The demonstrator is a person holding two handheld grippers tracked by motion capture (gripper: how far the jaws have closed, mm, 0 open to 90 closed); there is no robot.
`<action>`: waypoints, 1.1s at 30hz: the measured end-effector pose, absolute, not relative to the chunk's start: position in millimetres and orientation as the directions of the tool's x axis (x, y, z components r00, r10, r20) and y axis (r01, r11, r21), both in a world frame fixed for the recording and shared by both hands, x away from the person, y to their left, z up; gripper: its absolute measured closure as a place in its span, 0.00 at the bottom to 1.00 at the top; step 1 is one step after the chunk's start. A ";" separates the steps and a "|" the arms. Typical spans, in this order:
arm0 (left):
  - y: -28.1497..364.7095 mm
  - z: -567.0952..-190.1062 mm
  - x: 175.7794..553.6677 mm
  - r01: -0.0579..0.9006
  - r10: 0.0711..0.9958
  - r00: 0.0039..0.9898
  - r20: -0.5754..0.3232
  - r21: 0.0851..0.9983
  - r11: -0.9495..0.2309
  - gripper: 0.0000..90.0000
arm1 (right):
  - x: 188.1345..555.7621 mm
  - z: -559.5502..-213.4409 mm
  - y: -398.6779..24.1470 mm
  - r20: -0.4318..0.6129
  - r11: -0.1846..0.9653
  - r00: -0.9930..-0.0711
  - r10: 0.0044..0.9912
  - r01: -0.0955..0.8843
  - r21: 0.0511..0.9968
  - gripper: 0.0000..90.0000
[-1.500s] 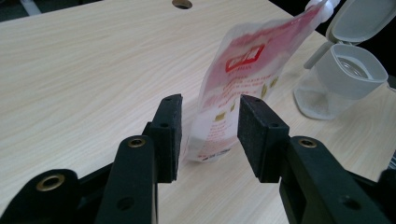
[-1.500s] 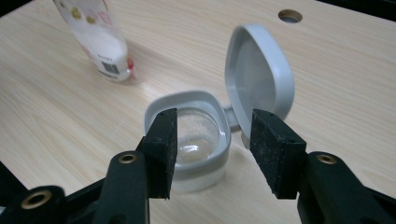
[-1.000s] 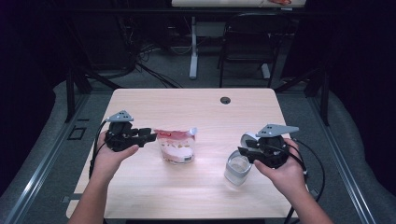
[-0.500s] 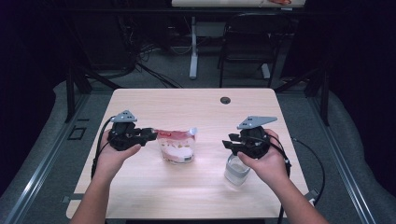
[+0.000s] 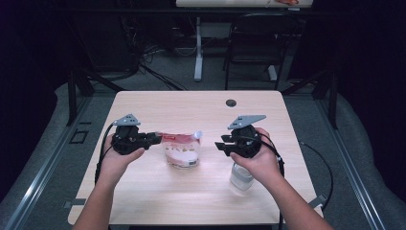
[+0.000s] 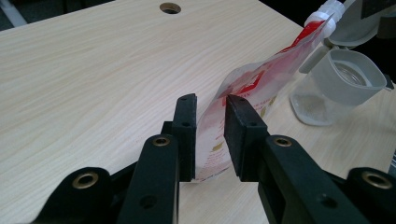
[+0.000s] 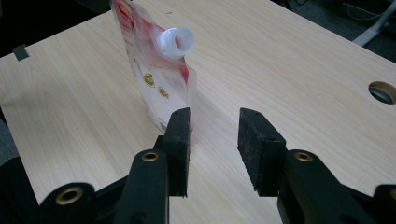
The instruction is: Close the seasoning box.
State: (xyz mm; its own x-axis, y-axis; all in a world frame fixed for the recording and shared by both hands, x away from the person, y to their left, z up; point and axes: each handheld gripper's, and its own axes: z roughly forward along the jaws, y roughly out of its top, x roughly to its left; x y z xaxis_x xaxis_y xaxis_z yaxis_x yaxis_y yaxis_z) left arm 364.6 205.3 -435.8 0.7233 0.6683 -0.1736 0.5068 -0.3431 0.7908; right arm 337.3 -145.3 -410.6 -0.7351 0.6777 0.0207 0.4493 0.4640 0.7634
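A red and white spouted pouch [image 5: 179, 151] stands upright mid-table, its white spout [image 7: 176, 42] open toward the right. My left gripper [image 5: 155, 138] reaches its left edge. In the left gripper view the pouch [image 6: 243, 88] stands between the jaws of that gripper [image 6: 210, 105], which have just been closing; a gap still shows beside the film. My right gripper [image 5: 220, 143] hovers to the right of the pouch [image 7: 154, 84], open with nothing between its jaws [image 7: 212, 116], which have closed a little. A clear jar [image 5: 241, 176] with an open grey flip lid [image 6: 350, 77] stands under my right hand.
The light wooden table [image 5: 191, 105] has a round cable hole [image 5: 231, 103] near its far edge. Behind it stand a black chair [image 5: 253, 43] and a white desk leg [image 5: 198, 48] on a dark floor with cables.
My right gripper has moved left, away from the jar and toward the pouch's spout. The left hand has stayed put while its jaws narrowed around the pouch's edge.
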 end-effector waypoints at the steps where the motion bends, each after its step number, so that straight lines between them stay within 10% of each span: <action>1: 205.2 -435.9 364.5 0.507 0.669 0.723 -0.173 0.791 -0.343 0.83 | 337.9 -410.8 -143.9 0.023 0.464 -0.736 0.677 0.450 0.763 0.72; 33: 204.6 -440.8 366.5 0.500 0.656 0.735 -0.172 0.791 -0.353 0.84 | 360.2 -424.0 -102.9 0.068 0.467 -0.783 0.618 0.435 0.770 0.71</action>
